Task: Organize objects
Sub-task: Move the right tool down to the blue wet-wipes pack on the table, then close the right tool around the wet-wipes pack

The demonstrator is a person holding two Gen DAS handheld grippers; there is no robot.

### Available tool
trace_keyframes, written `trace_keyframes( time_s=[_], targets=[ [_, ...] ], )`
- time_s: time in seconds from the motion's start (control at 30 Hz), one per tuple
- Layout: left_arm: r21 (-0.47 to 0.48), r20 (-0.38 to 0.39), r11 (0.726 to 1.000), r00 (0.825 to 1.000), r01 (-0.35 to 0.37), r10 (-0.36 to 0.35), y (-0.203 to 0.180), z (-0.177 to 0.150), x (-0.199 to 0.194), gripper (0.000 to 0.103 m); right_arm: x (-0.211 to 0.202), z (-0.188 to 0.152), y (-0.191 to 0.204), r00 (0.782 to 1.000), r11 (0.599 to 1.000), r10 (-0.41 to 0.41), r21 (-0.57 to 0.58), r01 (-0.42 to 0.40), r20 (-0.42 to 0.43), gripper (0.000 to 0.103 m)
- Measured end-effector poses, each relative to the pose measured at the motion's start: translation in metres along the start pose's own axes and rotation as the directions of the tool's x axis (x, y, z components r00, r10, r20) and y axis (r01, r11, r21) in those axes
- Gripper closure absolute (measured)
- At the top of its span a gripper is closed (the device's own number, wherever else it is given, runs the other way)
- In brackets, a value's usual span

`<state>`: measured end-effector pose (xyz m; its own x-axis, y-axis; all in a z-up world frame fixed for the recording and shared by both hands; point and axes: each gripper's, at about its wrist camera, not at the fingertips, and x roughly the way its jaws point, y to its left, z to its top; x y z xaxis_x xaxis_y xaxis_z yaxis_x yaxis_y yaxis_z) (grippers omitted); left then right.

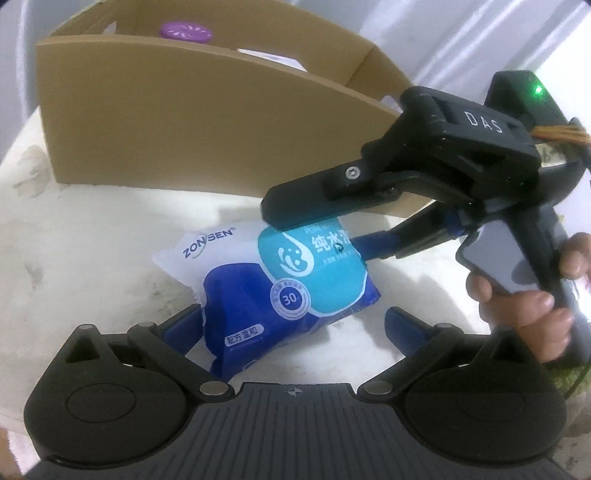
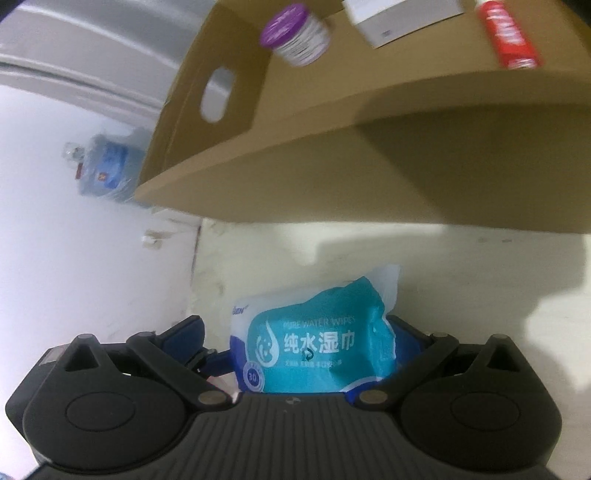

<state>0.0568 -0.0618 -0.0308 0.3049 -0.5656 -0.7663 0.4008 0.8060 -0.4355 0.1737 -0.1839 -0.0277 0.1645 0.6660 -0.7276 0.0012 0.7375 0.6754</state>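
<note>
A blue and white pack of wet wipes (image 1: 280, 288) lies on the white table (image 1: 92, 240) in front of a cardboard box (image 1: 184, 122). My left gripper (image 1: 293, 325) is open, and the pack's near end sits between its fingers, against the left one. My right gripper (image 1: 314, 236) reaches in from the right and straddles the pack's far end, one finger above and one below. In the right wrist view the pack (image 2: 317, 343) fills the space between the wide-apart fingers of the right gripper (image 2: 295, 332), which is open.
The cardboard box (image 2: 332, 166) holds a purple-lidded jar (image 2: 295, 33), a white carton (image 2: 399, 18) and a red tube (image 2: 509, 33). A hand (image 1: 517, 306) holds the right gripper's handle. The table edge runs left of the pack, with a blue bagged bottle (image 2: 107, 166) on the floor beyond.
</note>
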Motion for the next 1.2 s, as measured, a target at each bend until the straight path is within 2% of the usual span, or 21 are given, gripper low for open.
trace_keyframes(
  time_s=[0.2, 0.33, 0.6, 0.77, 1.2],
  targets=[
    [0.013, -0.008, 1.0, 1.0, -0.025, 0.025, 0.004, -0.001, 0.005, 0.003, 0.003, -0.003, -0.011, 0.999, 0.999, 0.029, 0.034, -0.03, 0.033, 0.0],
    [0.074, -0.017, 0.995, 0.997, -0.074, 0.075, 0.0, 0.001, 0.013, 0.002, 0.016, -0.002, -0.006, 0.999, 0.999, 0.023, 0.029, -0.025, 0.046, 0.0],
    [0.139, 0.005, 0.984, 0.994, -0.112, 0.113, -0.009, 0.0, 0.023, 0.0, 0.01, -0.009, -0.015, 0.993, 0.998, 0.057, 0.0, -0.058, 0.098, 0.0],
    [0.14, 0.016, 0.983, 0.993, -0.115, 0.114, -0.009, -0.002, 0.024, 0.0, 0.008, -0.012, -0.025, 0.986, 0.993, 0.111, 0.035, -0.117, 0.127, 0.0],
    [0.135, 0.034, 0.984, 0.993, -0.115, 0.112, -0.01, -0.005, 0.027, 0.0, 0.008, -0.015, -0.027, 0.983, 0.992, 0.121, 0.015, -0.124, 0.136, 0.0]
  ],
)
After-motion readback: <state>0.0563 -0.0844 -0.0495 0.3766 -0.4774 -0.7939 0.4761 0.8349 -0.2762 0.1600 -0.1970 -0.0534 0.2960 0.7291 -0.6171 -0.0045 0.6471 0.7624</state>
